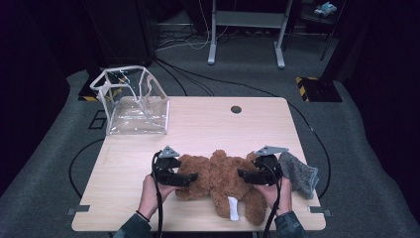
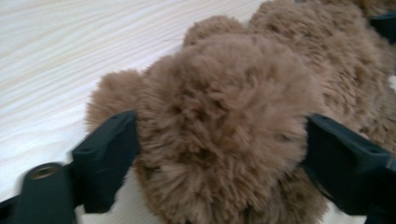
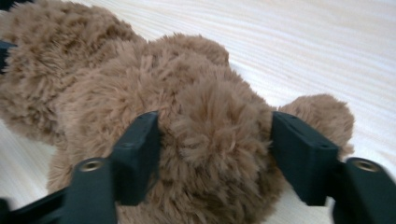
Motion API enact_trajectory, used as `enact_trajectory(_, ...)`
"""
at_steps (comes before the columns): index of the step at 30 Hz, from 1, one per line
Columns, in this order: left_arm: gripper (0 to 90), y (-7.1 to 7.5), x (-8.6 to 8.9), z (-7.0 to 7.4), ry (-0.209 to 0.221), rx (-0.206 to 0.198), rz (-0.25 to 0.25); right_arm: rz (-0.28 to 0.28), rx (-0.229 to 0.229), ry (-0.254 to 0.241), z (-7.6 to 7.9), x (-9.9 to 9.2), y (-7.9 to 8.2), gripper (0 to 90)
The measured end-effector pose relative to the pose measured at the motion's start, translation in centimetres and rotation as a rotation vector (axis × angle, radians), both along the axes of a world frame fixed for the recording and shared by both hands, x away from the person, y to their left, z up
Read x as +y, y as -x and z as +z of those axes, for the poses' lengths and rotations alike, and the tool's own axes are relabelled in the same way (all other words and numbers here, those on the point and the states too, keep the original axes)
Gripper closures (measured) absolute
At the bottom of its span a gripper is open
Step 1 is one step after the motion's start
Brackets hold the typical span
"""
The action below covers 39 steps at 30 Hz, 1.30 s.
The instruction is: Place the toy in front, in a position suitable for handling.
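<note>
A brown plush teddy bear lies across the near half of the wooden table, a white tag at its lower end. My left gripper comes in from the left, and its black jaws press into the fur of a rounded part of the bear, one on each side. From the right, my right gripper is set on the other end. Its jaws squeeze another fluffy lump between them. A hand holds each gripper near the table's front edge.
A clear plastic bag with white trim stands open at the table's back left corner. A grey knitted cloth lies by the right edge, just behind my right gripper. A round cable hole sits near the back edge.
</note>
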State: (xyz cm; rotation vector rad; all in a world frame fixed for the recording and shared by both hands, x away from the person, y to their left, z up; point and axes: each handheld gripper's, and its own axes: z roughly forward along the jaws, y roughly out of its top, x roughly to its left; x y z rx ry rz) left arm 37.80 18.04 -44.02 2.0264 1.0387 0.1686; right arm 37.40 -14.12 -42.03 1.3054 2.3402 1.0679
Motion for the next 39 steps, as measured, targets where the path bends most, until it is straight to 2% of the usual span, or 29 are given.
enact_trajectory(1,19.8,0.0,-0.1,-0.2,0.014,0.004,0.003,0.009,0.006,-0.001,-0.2,0.0,-0.1,40.4)
enact_trajectory(4,29.6,0.2,-0.3,-0.4,0.021,0.005,0.004,0.005,0.01,-0.003,-0.7,0.1,-0.2,45.9)
enact_trajectory(11,43.0,0.2,-0.2,-0.9,0.001,-0.008,-0.009,0.01,0.018,0.003,-1.0,0.1,-0.3,58.6)
enact_trajectory(15,49.6,0.4,-0.1,-1.5,0.034,-0.008,0.002,0.017,0.024,0.011,-1.1,0.2,-0.5,65.3)
enact_trajectory(16,50.5,0.5,0.0,-1.6,0.036,-0.014,0.007,0.012,0.036,0.0,-1.2,0.3,-0.4,66.5)
enact_trajectory(18,51.1,0.6,-0.1,-1.5,0.039,-0.008,0.008,0.014,0.028,0.003,-1.3,0.3,-0.3,67.4)
enact_trajectory(21,51.3,0.6,0.0,-1.4,0.021,-0.012,-0.003,0.011,0.025,0.001,-1.4,0.4,-0.1,67.3)
enact_trajectory(25,52.7,0.5,-0.1,-1.4,0.025,-0.013,-0.001,0.02,0.038,-0.013,-1.5,0.1,-0.3,67.5)
enact_trajectory(27,53.6,0.5,-0.1,-1.4,0.025,-0.019,-0.002,0.028,0.028,-0.003,-1.5,0.1,-0.3,68.0)
enact_trajectory(33,55.0,0.6,-0.1,-1.3,0.038,-0.019,0.009,0.017,0.038,-0.008,-1.4,0.2,-0.4,69.2)
enact_trajectory(36,56.8,0.7,-0.1,-1.2,0.036,-0.036,0.007,0.018,0.022,-0.004,-1.3,0.3,-0.2,72.2)
enact_trajectory(37,58.1,0.8,-0.2,-1.2,0.043,-0.039,0.018,0.02,-0.002,0.001,-1.2,0.3,-0.1,74.1)
enact_trajectory(39,58.7,0.9,-0.1,-1.0,0.035,-0.05,0.004,0.019,-0.006,0.006,-1.2,0.3,0.1,74.9)
